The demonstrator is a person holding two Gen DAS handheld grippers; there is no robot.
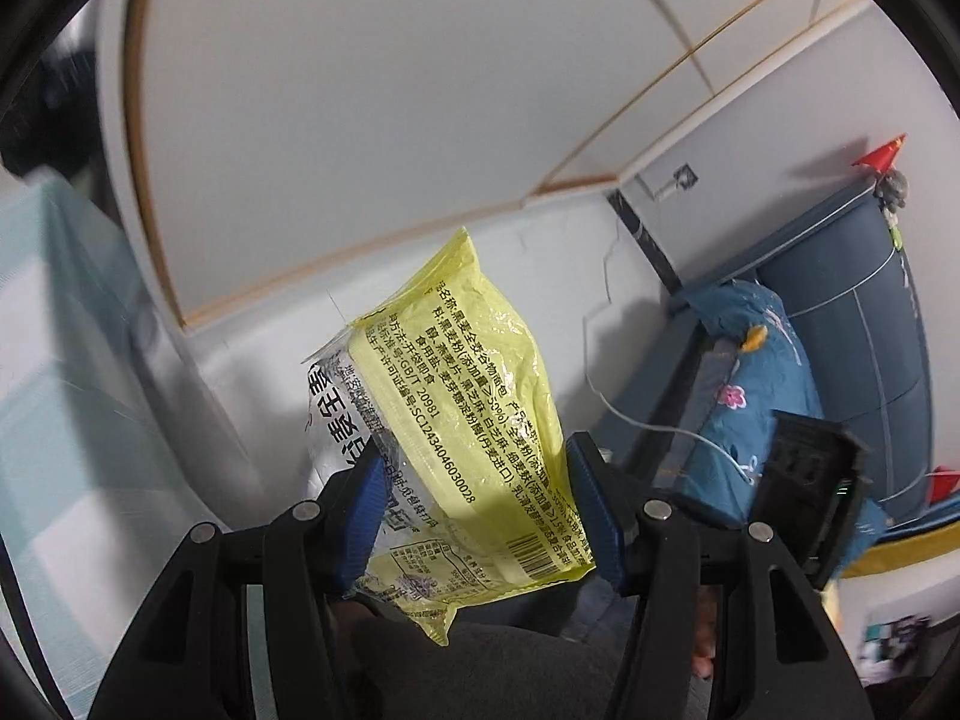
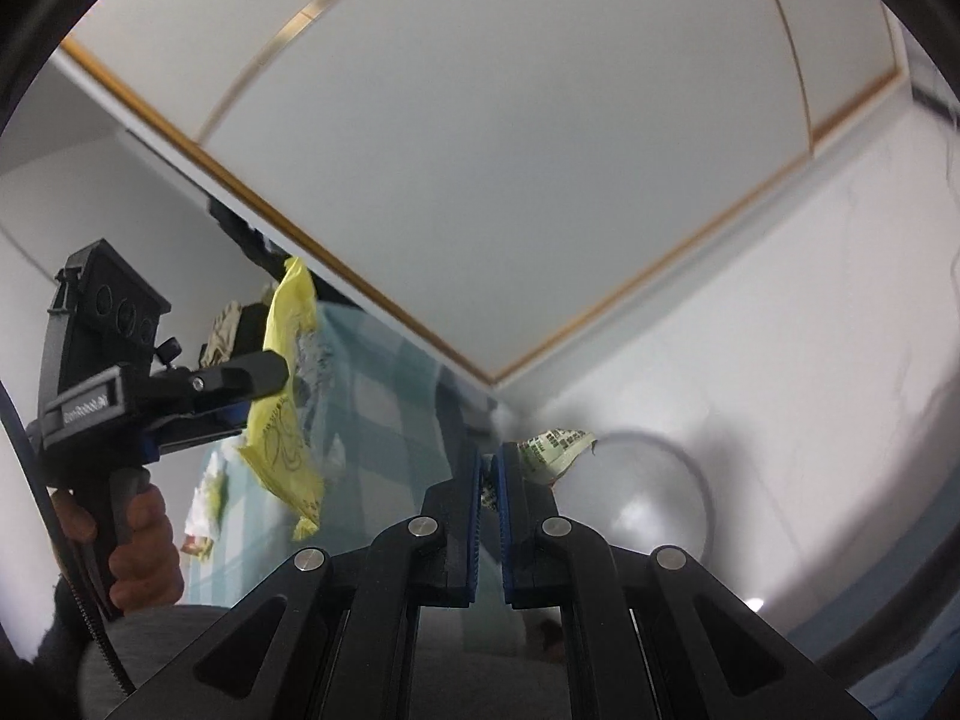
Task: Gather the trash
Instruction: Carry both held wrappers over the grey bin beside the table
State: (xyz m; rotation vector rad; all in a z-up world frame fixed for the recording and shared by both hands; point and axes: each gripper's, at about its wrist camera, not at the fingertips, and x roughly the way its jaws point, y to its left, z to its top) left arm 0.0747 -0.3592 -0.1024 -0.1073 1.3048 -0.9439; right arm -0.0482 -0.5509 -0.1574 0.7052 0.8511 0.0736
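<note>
My left gripper point(image 1: 474, 474) is shut on a yellow food wrapper point(image 1: 474, 396) with black print and a clear end, held up in the air and pointing toward the ceiling. In the right wrist view the same left gripper point(image 2: 264, 390) and the yellow wrapper point(image 2: 288, 420) show at the left, held by a hand. My right gripper point(image 2: 491, 468) is shut on a small pale green printed wrapper scrap point(image 2: 555, 450) that sticks out to the right of the blue pads point(image 2: 510, 480).
Both cameras look up at a white ceiling with thin gold trim point(image 2: 384, 300). A blue floral pillow point(image 1: 750, 372) and blue headboard point(image 1: 864, 312) are at right. A pale blue checked curtain point(image 2: 384, 420) hangs behind. A round clear bowl-like shape point(image 2: 648, 498) is at right.
</note>
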